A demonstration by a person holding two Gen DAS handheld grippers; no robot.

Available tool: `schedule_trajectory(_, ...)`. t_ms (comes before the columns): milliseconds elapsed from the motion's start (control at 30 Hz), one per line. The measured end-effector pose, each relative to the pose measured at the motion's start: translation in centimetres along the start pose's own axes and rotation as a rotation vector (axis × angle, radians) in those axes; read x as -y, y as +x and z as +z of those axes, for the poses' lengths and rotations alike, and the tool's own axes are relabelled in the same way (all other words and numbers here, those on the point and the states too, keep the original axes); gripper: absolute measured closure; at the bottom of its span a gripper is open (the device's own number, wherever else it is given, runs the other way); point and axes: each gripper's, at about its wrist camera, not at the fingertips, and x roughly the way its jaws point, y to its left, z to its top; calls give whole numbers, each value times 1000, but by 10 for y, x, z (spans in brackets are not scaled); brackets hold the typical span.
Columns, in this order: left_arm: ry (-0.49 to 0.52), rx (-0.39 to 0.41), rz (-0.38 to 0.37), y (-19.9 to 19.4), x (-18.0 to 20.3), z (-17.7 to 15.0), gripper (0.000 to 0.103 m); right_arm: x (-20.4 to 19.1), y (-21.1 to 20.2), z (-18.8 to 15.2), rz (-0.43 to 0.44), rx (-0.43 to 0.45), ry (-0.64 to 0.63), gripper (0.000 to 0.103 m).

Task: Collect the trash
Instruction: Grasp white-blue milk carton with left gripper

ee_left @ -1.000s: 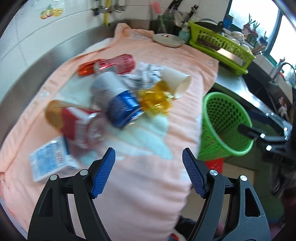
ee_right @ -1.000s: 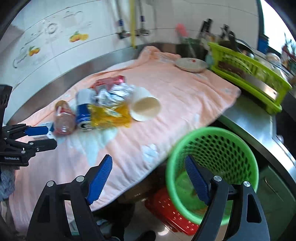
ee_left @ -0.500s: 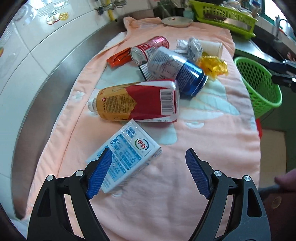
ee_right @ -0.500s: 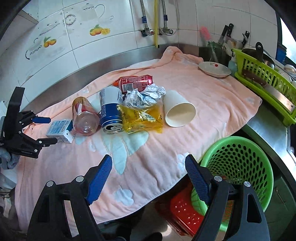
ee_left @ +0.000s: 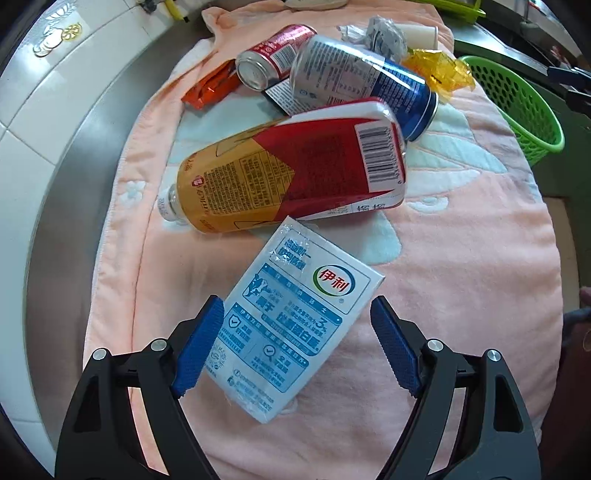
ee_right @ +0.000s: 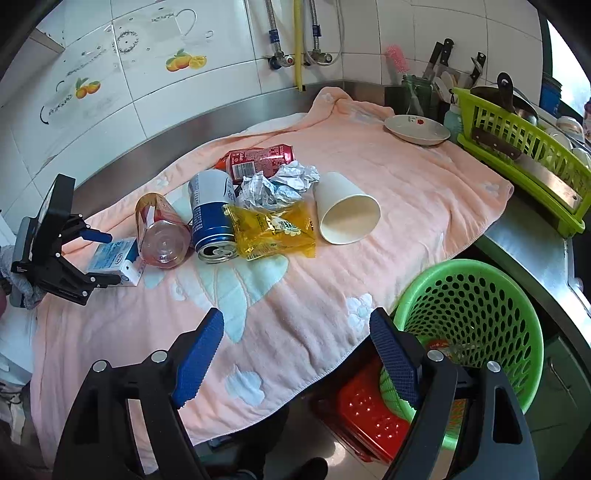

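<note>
The left gripper hangs low over the near end of a peach-pink towel with pale blue flower shapes. Its jaws have just been opening and now stand wide. Between them lies a flat white and blue milk carton, tilted a little. The left blue pad is just beside the edge of the carton; whether it touches, I cannot tell. The right pad is clearly apart from it, so the carton is not pinched and it rests on the towel.

Just behind the carton lies a plastic bottle with a red and orange label, on its side, neck to the left. Behind it are a blue and silver drink can, a red drink can, an orange foil wrapper, a crumpled grey paper ball and a yellow transparent snack bag.

The right gripper is spread wide with nothing between its jaws, above the front edge of the towel. A white paper cup lies on its side to the right of the yellow bag. A round green plastic basket with holes stands lower, beside the counter edge, on a red plastic stool. Farther back, a shallow white dish sits on the towel near a lime green dish rack.
</note>
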Motion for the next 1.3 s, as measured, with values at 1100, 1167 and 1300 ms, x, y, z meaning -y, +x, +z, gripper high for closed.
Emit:
schedule_trajectory(1100,40,-25,-15,21,-6,4,24,-36,20,22,53,-23,-98,22)
schedule_trajectory(1167,-6,-25,0,20,-6,2,25,-41,24,29,76,-23,-120,22)
schedule_trajectory(1300,-67,-36,29,11,0,-4,27,-54,36,46,124,-27,-169,22)
